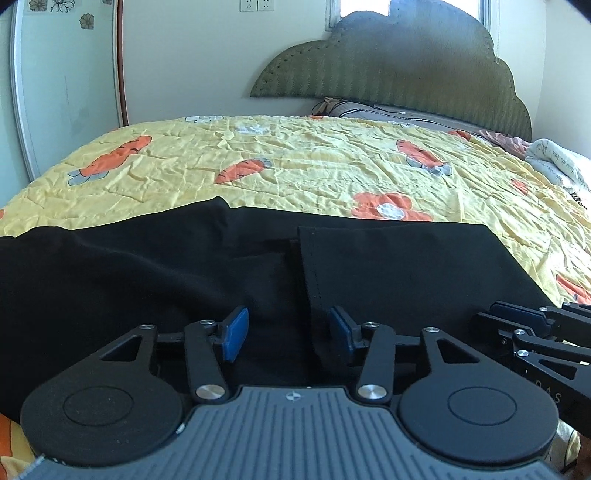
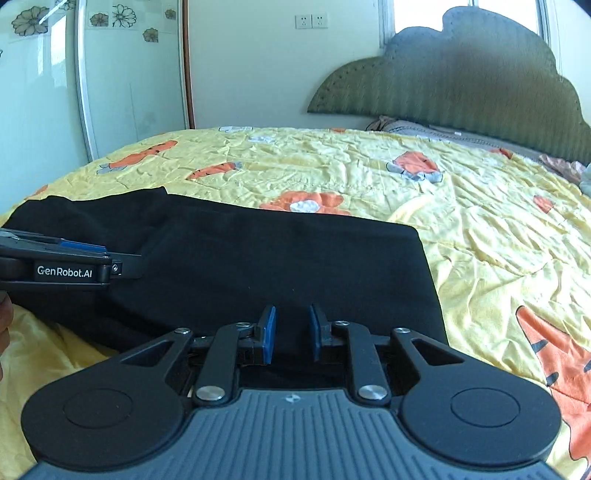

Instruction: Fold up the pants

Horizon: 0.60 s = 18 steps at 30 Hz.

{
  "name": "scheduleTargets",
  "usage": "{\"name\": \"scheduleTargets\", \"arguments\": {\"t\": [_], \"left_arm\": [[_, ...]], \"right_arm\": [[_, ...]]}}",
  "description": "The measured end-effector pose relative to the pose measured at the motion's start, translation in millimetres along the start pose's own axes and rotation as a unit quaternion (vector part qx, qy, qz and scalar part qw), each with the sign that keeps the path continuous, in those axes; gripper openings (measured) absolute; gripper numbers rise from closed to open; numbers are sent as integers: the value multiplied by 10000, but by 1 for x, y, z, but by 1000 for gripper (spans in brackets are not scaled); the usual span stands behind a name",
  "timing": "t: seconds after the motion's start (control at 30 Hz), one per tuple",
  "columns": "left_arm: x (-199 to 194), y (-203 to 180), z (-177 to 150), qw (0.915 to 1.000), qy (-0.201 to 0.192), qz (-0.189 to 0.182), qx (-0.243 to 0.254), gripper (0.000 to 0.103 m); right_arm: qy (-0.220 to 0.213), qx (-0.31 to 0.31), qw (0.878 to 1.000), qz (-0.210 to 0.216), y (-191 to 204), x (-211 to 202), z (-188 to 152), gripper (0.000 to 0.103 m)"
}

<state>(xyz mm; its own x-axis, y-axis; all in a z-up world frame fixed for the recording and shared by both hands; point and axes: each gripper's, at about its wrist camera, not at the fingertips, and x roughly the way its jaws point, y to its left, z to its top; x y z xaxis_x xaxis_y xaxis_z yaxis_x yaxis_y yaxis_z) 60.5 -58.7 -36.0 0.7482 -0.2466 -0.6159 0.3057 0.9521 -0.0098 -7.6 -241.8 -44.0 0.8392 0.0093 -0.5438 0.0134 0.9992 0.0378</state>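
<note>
Surface: a bed covered by a yellow quilt (image 1: 295,162) printed with orange carrots and orange flowers, creased all over.

Room: a green scalloped headboard (image 1: 399,70) stands far ahead of both grippers against a pale wall. A double wall socket (image 2: 311,21) sits on that wall, left of the headboard. A window shows behind the headboard's top. Sliding wardrobe doors with flower decals (image 2: 122,77) stand far ahead and to the left. Pillows (image 1: 373,110) lie at the foot of the headboard; a crumpled white cloth (image 1: 554,162) lies ahead and far right of the left gripper.

Containers: none in view.

Task item: black pants (image 2: 258,266), spread flat on the quilt directly under and ahead of both grippers. A folded layer with a straight hemmed edge (image 1: 306,273) lies on top, running forward from between the left gripper's pads.

Left gripper (image 1: 286,338): released, blue pads well apart, hovering just over the cloth with nothing clamped.

Right gripper (image 2: 291,334): just right of the left one, pads drawn close with a narrow gap; black cloth behind the gap, but whether any is pinched cannot be told.
</note>
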Motion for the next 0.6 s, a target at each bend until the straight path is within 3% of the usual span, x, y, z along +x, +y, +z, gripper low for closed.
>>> {"name": "scheduleTargets", "arguments": {"t": [0.17,0.4,0.43,0.47,0.53,0.6], "left_arm": [[1,-3,-11,9994,-220,228,111,76],[3,-3,-14,9991,-257,309,115,85],[3,-2,-14,9992,-249,309,92,87],[4,-1,-14,9992,-241,309,76,88],[4,-1,-14,9992,-227,310,61,90],[4,-1,-14,9992,-221,321,75,91]], "right_arm": [[1,54,10000,27,-2,6,-1,23],[9,17,10000,-14,1,6,0,31],[9,5,10000,-48,1,6,0,41],[15,6,10000,-88,1,6,0,66],[75,25,9999,-75,0,8,0,98],[90,30,10000,-23,0,9,0,98]]}}
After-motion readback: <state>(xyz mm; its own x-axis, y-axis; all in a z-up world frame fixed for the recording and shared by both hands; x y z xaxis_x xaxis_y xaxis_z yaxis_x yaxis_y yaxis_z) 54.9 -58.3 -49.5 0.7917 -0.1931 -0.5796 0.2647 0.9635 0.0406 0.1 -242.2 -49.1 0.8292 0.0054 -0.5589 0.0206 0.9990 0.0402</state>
